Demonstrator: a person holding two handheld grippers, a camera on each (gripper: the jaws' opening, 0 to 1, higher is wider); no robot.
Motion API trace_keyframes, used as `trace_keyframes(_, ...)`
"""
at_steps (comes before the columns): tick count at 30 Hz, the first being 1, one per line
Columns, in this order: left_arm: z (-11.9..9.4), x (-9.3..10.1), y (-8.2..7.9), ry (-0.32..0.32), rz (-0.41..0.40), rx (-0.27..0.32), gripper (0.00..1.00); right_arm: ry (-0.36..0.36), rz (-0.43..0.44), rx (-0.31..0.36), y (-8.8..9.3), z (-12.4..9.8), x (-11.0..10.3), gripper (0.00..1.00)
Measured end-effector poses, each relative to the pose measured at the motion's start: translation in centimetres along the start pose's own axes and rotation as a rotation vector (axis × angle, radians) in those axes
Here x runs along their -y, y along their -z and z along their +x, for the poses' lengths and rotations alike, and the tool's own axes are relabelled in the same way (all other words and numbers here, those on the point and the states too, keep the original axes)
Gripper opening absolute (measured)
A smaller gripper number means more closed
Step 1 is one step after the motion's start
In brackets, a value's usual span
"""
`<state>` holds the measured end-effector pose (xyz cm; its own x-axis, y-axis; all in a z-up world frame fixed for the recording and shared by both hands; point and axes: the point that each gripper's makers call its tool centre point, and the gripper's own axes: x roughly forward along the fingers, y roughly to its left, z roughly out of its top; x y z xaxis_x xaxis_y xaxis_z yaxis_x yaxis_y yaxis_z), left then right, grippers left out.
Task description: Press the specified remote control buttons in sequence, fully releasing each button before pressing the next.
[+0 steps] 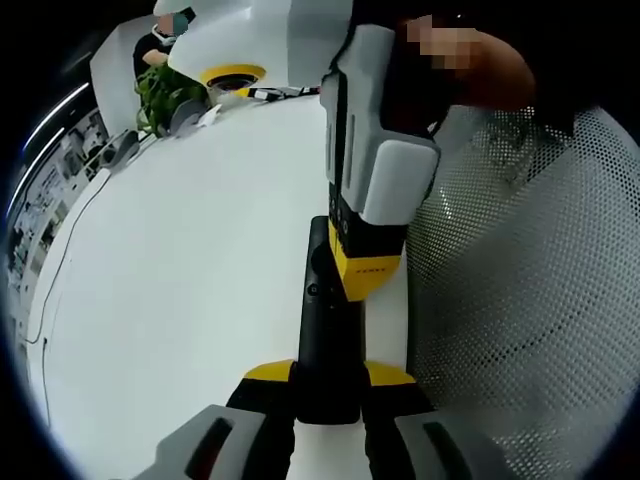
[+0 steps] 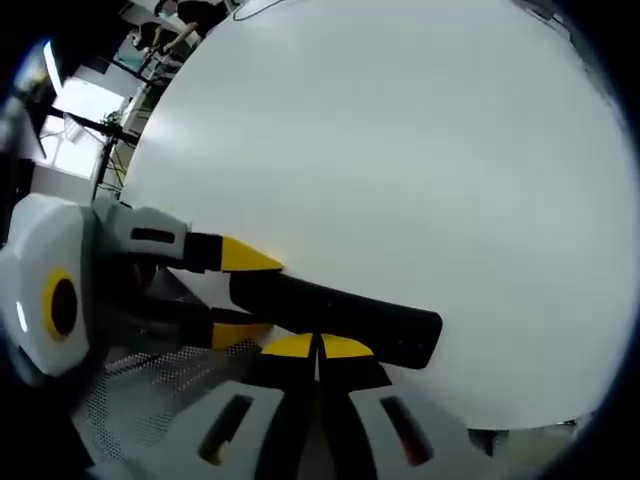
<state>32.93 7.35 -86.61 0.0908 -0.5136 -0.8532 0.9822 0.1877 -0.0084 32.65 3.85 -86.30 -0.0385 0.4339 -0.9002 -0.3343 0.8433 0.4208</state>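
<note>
Left claw [image 1: 328,385] clamped on black remote control [image 1: 325,330]; right claw [image 2: 318,347], tips together, pressing its top: lift fully clear before next press.

Bright, even light; fisheye-warped edges

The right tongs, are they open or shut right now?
Shut. In the right gripper view the two yellow tips of the right tongs meet with no gap, right at the edge of the black remote on the white table.
</note>
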Motion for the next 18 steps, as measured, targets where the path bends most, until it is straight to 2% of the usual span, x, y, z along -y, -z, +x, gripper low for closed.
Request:
trace_keyframes(5, 0.0, 0.0, 0.0, 0.0, 0.001, 0.006, 0.25, -0.026, 0.048, -0.003, 0.0, -0.1, 0.0, 0.0)
trace_keyframes(11, 0.0, 0.0, 0.0, 0.001, -0.001, 0.008, 0.25, -0.086, 0.067, 0.077, -1.2, -0.4, -0.8, 0.0)
trace_keyframes(18, 0.0, 0.0, 0.0, 0.002, 0.0, 0.015, 0.25, -0.113, 0.088, 0.091, -1.5, -0.3, -0.9, 0.0)
